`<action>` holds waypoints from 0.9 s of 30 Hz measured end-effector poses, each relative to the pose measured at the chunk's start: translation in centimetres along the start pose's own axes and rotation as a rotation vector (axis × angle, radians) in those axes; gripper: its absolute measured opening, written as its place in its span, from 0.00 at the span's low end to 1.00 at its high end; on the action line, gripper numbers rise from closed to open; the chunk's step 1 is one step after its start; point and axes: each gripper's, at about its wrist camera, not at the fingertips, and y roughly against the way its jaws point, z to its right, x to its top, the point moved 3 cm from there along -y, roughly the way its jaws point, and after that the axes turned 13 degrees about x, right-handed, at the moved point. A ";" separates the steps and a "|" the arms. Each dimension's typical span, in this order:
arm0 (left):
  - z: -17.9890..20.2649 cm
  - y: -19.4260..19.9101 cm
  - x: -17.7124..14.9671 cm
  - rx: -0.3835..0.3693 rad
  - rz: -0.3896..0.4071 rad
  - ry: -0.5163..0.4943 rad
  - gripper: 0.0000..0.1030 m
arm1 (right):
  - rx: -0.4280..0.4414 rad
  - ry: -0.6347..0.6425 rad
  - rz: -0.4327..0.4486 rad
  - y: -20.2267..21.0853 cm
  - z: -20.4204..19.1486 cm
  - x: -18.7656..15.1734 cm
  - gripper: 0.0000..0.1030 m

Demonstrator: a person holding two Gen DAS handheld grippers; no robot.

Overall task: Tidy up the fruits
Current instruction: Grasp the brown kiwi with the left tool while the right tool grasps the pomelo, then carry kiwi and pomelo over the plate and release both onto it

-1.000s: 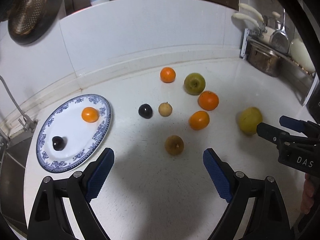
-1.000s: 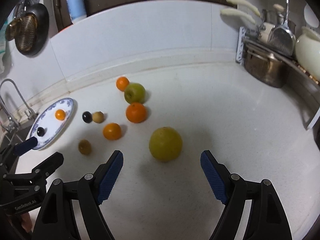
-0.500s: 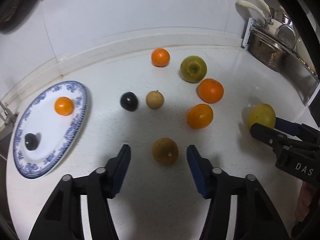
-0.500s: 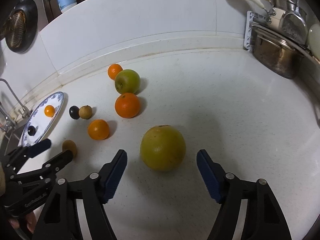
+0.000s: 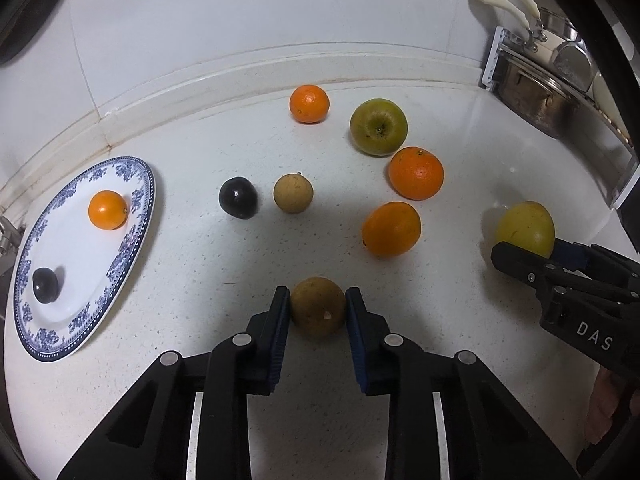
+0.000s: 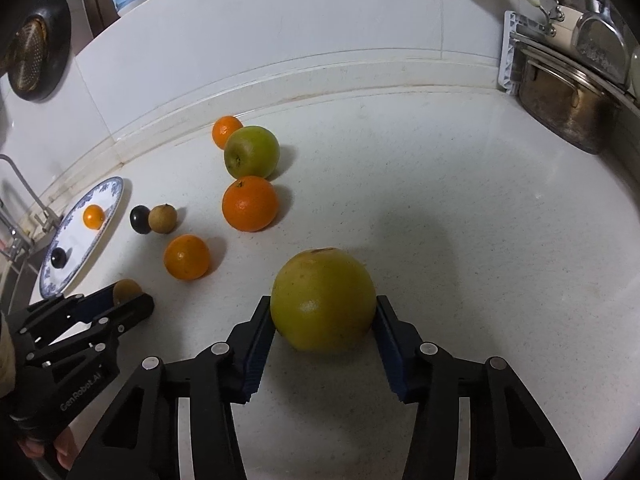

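On the white counter, my left gripper (image 5: 317, 294) is shut on a small brown fruit (image 5: 318, 316), both blue pads pressing its sides. My right gripper (image 6: 322, 303) has its jaws closing, and the pads touch both sides of a large yellow-green fruit (image 6: 320, 276). Both fruits rest on the counter. The blue-patterned plate (image 5: 132, 232) at the left holds a small orange (image 5: 107, 209) and a dark fruit (image 5: 46, 285). Loose between them lie a dark plum (image 5: 238, 197), a tan fruit (image 5: 293, 193), three oranges (image 5: 416, 173) and a green apple (image 5: 378, 127).
A steel pot (image 5: 536, 96) and a dish rack stand at the back right corner. The tiled wall runs along the back. A sink tap (image 6: 24, 196) is left of the plate, and a strainer (image 6: 36, 52) hangs above it.
Both grippers came forward and down. The left jaws closed from wide open onto the brown fruit. The right jaws narrowed around the yellow-green fruit until the pads met it.
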 end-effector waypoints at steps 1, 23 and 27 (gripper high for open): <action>0.0 0.1 0.0 0.001 0.006 -0.003 0.27 | -0.001 0.004 0.002 0.0 0.0 0.0 0.48; -3.6 5.8 -0.1 -0.019 0.123 0.052 0.27 | 0.100 0.082 0.091 3.5 -5.4 0.9 0.48; -5.2 7.2 -0.4 -0.014 0.149 0.073 0.27 | 0.124 0.108 0.102 4.0 -7.3 0.9 0.48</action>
